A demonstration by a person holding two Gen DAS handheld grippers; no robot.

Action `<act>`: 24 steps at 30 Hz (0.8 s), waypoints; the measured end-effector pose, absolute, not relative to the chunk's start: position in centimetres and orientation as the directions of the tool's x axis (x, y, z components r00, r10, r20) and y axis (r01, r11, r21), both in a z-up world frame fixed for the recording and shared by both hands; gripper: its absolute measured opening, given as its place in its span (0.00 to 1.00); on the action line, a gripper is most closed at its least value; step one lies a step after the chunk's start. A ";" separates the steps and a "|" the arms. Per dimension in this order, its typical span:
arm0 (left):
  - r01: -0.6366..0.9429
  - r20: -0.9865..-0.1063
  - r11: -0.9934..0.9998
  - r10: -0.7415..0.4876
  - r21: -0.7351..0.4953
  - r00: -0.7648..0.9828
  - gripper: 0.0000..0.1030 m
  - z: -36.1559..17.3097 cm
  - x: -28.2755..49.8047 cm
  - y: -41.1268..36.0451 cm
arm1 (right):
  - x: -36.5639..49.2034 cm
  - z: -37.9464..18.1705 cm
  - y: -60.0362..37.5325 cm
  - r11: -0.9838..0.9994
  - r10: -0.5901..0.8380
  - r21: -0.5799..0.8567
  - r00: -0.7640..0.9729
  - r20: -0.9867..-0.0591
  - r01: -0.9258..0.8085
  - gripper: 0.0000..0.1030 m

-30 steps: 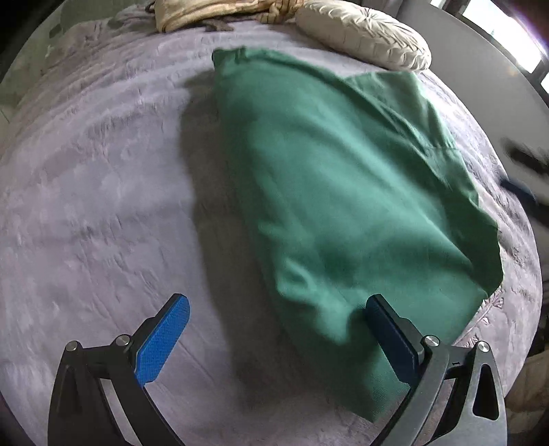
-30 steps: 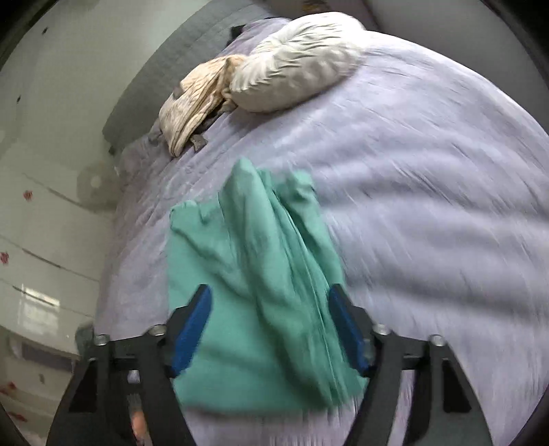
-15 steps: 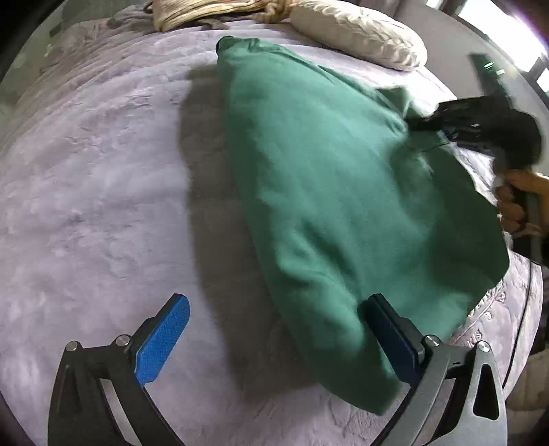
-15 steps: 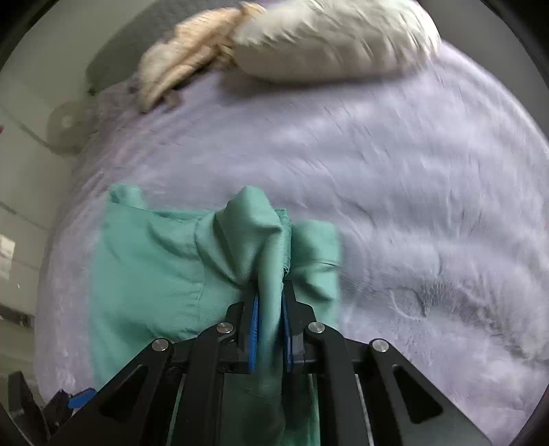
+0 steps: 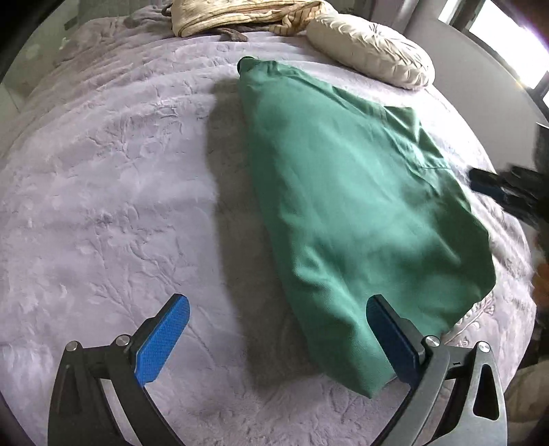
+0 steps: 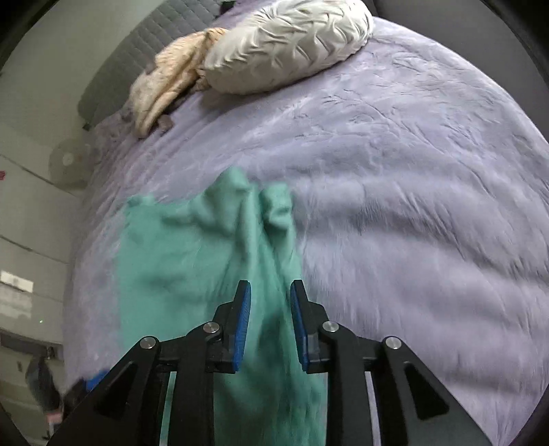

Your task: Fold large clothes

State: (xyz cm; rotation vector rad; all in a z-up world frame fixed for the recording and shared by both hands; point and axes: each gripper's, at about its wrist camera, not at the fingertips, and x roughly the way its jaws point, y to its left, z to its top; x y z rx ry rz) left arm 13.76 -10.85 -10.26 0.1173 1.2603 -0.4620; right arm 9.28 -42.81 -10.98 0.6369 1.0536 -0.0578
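A green garment (image 5: pixel 343 206) lies folded lengthwise on the lilac bedspread (image 5: pixel 103 206), narrow end toward the pillows. My left gripper (image 5: pixel 277 305) hovers wide open over its near end; the right finger (image 5: pixel 391 329) is above the cloth edge and the left finger (image 5: pixel 164 329) is above bare bedspread. In the right wrist view the garment (image 6: pixel 178 260) looks teal, with a bunched ridge running between the pads of my right gripper (image 6: pixel 270 288). Those jaws are opening, a narrow gap shows on each side, and the pads do not press the cloth. The right gripper (image 5: pixel 507 192) appears blurred at the left wrist view's right edge.
A cream pleated pillow (image 5: pixel 370 58) and a beige crumpled cloth (image 5: pixel 240 17) lie at the head of the bed. A grey headboard (image 6: pixel 154 51) and a pale wall stand behind. Bare bedspread (image 6: pixel 411 206) stretches to the right of the garment.
Half a second ago my right gripper was shut on a raised fold of the garment; now its pads have parted and it has drawn back. The garment's lifted far side has settled flat.
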 end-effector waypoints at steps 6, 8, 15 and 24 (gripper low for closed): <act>0.364 -0.949 0.918 -0.243 -0.159 0.200 1.00 -12.3 12.5 -10.6 | 4.3 -11.5 -39.6 0.837 0.318 0.464 0.433 -0.844 0.289 0.25; 0.350 -0.950 0.923 -0.242 -0.162 0.197 1.00 -12.4 12.5 -10.5 | 3.3 -12.8 -39.3 0.852 0.292 0.422 0.386 -0.875 0.311 0.25; 0.355 -0.961 0.928 -0.193 -0.113 0.200 1.00 -12.1 12.0 -11.3 | 0.9 -16.6 -41.7 0.785 0.322 0.449 0.338 -0.884 0.426 0.25; 0.329 -0.972 0.937 -0.177 -0.119 0.153 1.00 -12.2 13.1 -11.5 | -2.0 -16.5 -44.7 0.735 0.305 0.439 0.327 -0.894 0.517 0.32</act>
